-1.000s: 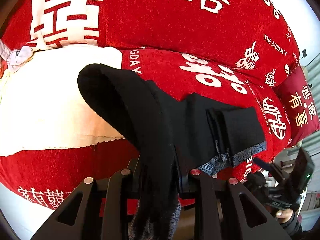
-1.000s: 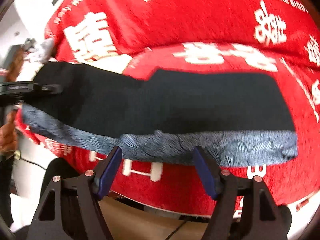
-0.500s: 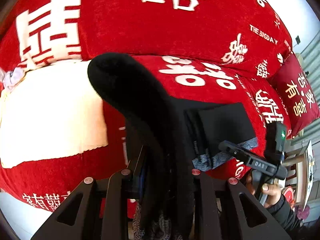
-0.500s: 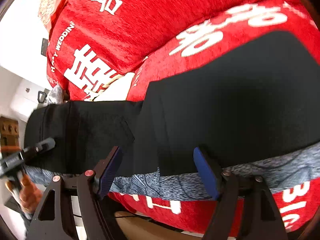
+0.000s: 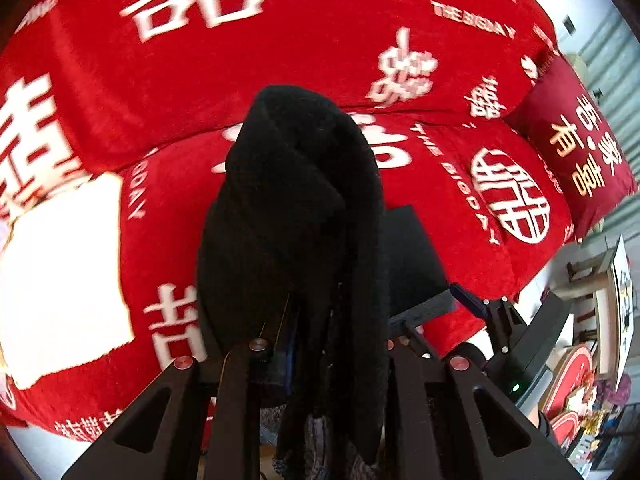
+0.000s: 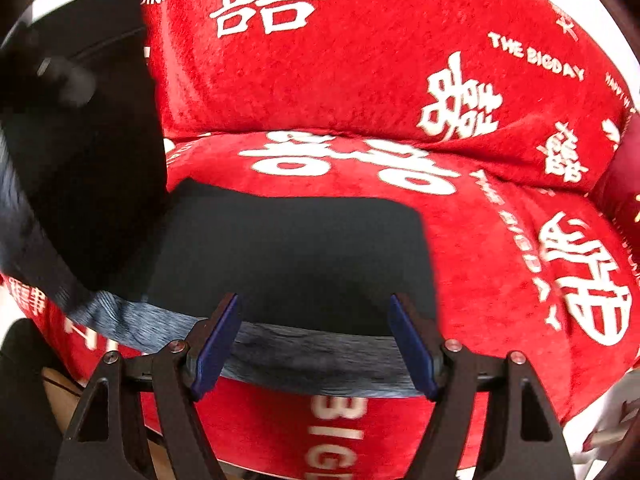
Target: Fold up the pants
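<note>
The black pants (image 6: 288, 256) lie on the red sofa seat, with a grey patterned lining strip (image 6: 312, 352) along the front edge. My left gripper (image 5: 320, 344) is shut on the pants' waist end (image 5: 300, 208), which bunches up over its fingers and hangs lifted at the left of the right wrist view (image 6: 80, 140). My right gripper (image 6: 314, 340) is open, its blue pads either side of the lining strip at the seat's front edge. It also shows in the left wrist view (image 5: 472, 308).
The sofa is covered in a red throw with white characters (image 6: 360, 80). A white cloth patch (image 5: 60, 272) lies on the seat at left. A dark red cushion (image 5: 576, 160) sits at the right end. Furniture and clutter (image 5: 580, 380) stand beyond the sofa's right side.
My left gripper has carried the lifted waist end rightward over the flat part. My right gripper has swung to face the sofa squarely, still open at the front edge.
</note>
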The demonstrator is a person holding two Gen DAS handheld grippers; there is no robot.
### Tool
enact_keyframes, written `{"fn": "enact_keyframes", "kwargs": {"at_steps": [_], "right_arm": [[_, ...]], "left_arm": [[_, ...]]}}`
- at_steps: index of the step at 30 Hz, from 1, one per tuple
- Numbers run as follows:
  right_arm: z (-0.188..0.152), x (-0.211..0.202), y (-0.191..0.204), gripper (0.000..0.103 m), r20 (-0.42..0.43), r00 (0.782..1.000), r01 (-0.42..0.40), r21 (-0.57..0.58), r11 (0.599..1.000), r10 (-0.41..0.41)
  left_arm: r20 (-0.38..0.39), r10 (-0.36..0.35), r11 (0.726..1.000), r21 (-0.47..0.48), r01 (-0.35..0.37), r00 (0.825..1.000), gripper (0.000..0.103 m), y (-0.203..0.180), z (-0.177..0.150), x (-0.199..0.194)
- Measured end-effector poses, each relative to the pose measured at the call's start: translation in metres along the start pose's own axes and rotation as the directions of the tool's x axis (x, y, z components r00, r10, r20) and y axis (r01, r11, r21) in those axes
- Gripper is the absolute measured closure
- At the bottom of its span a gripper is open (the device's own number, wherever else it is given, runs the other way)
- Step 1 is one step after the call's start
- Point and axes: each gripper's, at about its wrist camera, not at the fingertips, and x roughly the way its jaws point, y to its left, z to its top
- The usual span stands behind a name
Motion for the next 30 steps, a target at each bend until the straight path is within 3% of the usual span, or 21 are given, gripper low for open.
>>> {"fn": "enact_keyframes", "kwargs": {"at_steps": [3, 9, 13, 16, 18, 19, 20, 24, 27, 30], "right_arm": [[-0.007, -0.003, -0.028, 0.025, 0.006, 1.0, 0.026, 0.044, 0.999, -0.026], [-0.034, -0.004, -0.079, 0.025, -0.014, 0.999, 0.043, 0.162, 0.986, -0.042], [-0.051, -0.002, -0.095, 0.025, -0.023, 0.999, 0.037, 0.197, 0.98, -0.033], [-0.063, -0.006, -0.106, 0.024, -0.004, 1.0, -0.007, 0.229, 0.973, 0.008], [-0.07, -0.014, -0.109, 0.023, 0.05, 0.995, -0.093, 0.239, 0.967, 0.083], [-0.071, -0.019, -0.109, 0.02, 0.081, 0.988, -0.145, 0.233, 0.962, 0.129], [-0.072, -0.023, -0.106, 0.017, 0.115, 0.976, -0.205, 0.212, 0.955, 0.184], [-0.068, -0.022, -0.09, 0.015, 0.163, 0.937, -0.328, 0.113, 0.938, 0.308], [-0.056, -0.008, -0.084, 0.015, 0.14, 0.932, -0.353, 0.127, 0.927, 0.336], [-0.048, -0.002, -0.081, 0.015, 0.137, 0.912, -0.404, 0.15, 0.902, 0.386]], "left_arm": [[-0.036, 0.022, 0.998, 0.053, -0.02, 0.999, 0.084, -0.037, 0.008, 0.022], [-0.146, 0.084, 0.989, 0.135, -0.064, 0.986, 0.084, -0.102, 0.025, 0.109], [-0.214, 0.134, 0.983, 0.155, -0.101, 0.968, 0.083, -0.116, 0.026, 0.165], [-0.237, 0.105, 0.987, 0.143, -0.073, 0.966, 0.079, -0.113, 0.021, 0.186], [-0.229, 0.068, 0.989, 0.141, -0.036, 0.971, 0.065, -0.115, 0.022, 0.185], [-0.236, 0.032, 0.992, 0.129, -0.001, 0.971, 0.052, -0.114, 0.023, 0.181], [-0.237, 0.016, 0.992, 0.124, 0.014, 0.971, 0.05, -0.114, 0.025, 0.179], [-0.237, 0.006, 0.99, 0.139, 0.027, 0.972, 0.05, -0.115, 0.026, 0.168], [-0.226, -0.074, 0.987, 0.121, 0.103, 0.971, 0.05, -0.113, 0.027, 0.15], [-0.187, -0.149, 0.978, 0.121, 0.173, 0.971, 0.05, -0.109, 0.029, 0.121]]}}
